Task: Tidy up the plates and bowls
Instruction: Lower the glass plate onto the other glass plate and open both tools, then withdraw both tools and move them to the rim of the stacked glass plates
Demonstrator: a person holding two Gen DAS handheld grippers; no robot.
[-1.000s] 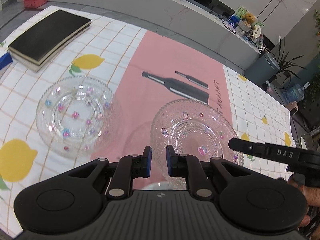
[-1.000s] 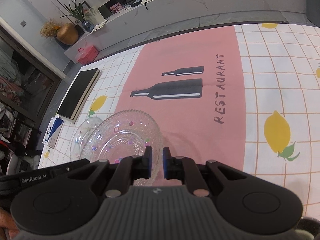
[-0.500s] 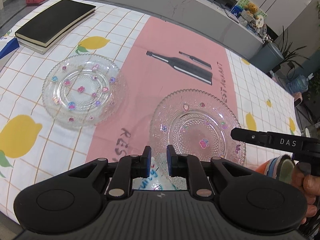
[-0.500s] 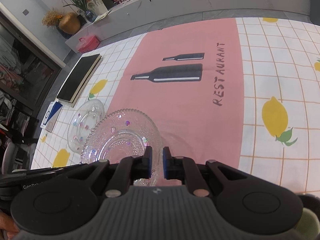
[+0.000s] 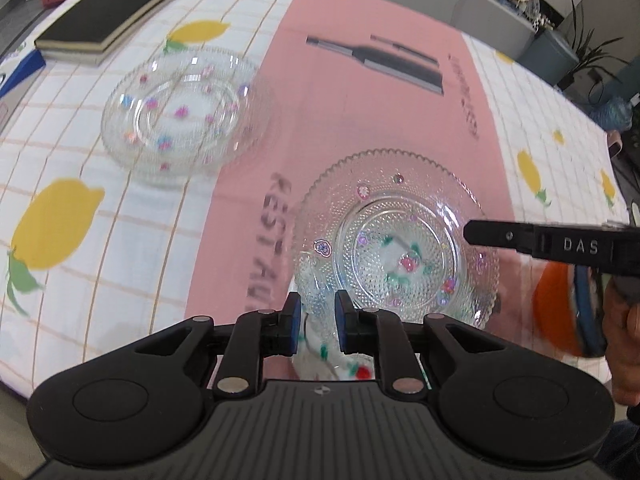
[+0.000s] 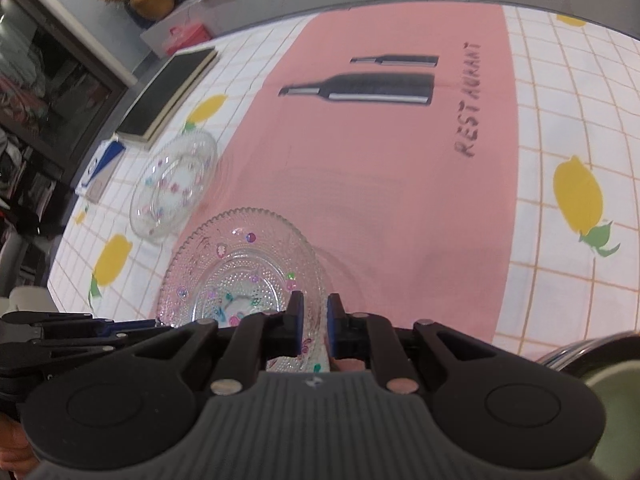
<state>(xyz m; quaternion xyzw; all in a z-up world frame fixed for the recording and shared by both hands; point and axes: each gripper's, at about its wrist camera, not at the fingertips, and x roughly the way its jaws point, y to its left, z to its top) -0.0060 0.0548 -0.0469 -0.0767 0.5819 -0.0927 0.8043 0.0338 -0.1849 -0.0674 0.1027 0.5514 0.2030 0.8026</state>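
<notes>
A clear glass plate with coloured dots [image 5: 396, 236] is held above the tablecloth by both grippers. My left gripper [image 5: 317, 322] is shut on its near rim. My right gripper [image 6: 313, 322] is shut on the plate's [image 6: 240, 276] opposite rim; its arm marked DAS [image 5: 560, 244] shows in the left wrist view. Something white with a floral print [image 5: 340, 364] shows through the glass below the left fingers. A second clear glass plate [image 5: 180, 112] lies on the cloth at the left, apart from both grippers; it also shows in the right wrist view [image 6: 174, 188].
A black notebook [image 5: 116, 8] lies at the far left of the table beside a blue-and-white box [image 6: 100, 162]. An orange and blue bowl [image 5: 568, 308] sits at the right by the hand. A green bowl with a metal rim [image 6: 604, 392] is at the right wrist view's lower right.
Both grippers have carried the held plate toward the near edge of the table. The other plate now lies farther away at the left. The orange bowl has come further into view.
</notes>
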